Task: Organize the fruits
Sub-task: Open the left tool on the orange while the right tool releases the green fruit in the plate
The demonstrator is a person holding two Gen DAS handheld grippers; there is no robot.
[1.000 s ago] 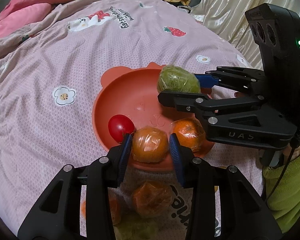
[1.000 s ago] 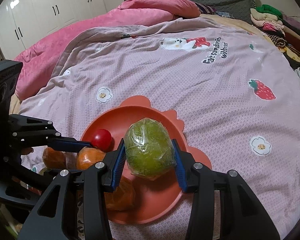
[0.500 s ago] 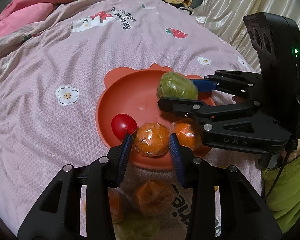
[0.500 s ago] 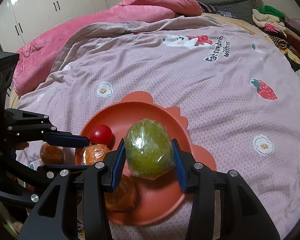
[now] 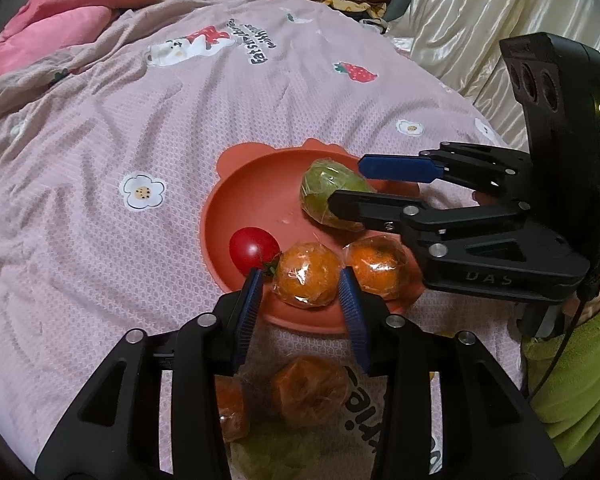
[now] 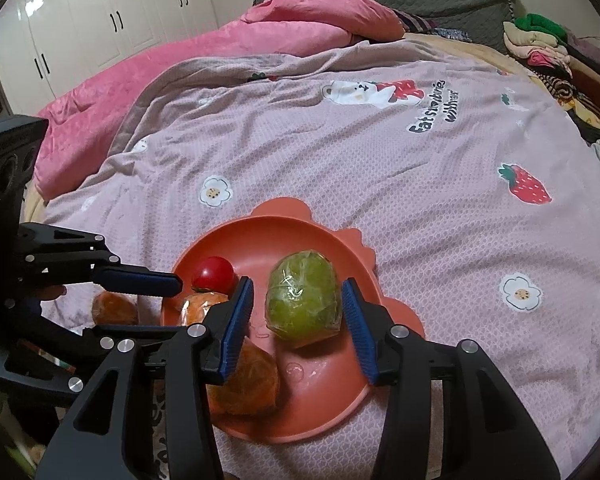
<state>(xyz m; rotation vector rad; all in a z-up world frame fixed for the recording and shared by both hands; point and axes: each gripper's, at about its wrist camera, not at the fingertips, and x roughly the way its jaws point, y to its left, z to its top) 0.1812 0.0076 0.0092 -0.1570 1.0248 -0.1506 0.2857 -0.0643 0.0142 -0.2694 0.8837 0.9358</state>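
Observation:
An orange-red bear-eared plate (image 5: 260, 184) (image 6: 324, 408) lies on the bed. On it are a red tomato (image 5: 254, 249) (image 6: 213, 273), two wrapped oranges (image 5: 306, 275) (image 5: 374, 266) and a wrapped green fruit (image 5: 328, 196) (image 6: 303, 304). My left gripper (image 5: 300, 284) is open, its pads on either side of the near orange with small gaps. My right gripper (image 6: 298, 298) is open around the green fruit, which rests on the plate. In the right wrist view one orange (image 6: 246, 384) lies under the left finger, the other (image 6: 200, 306) beside the tomato.
More wrapped oranges (image 5: 310, 390) (image 5: 230, 404) and a green fruit (image 5: 276, 454) lie on the blanket below my left gripper; one orange (image 6: 114, 308) shows left of the plate. The pink-grey blanket (image 6: 380, 168) spreads beyond. A pink duvet (image 6: 260, 28) and stacked clothes (image 6: 540, 40) lie far off.
Both grippers have opened. The orange and the green fruit, held a second ago, now rest on the plate. Both grippers have drawn back slightly.

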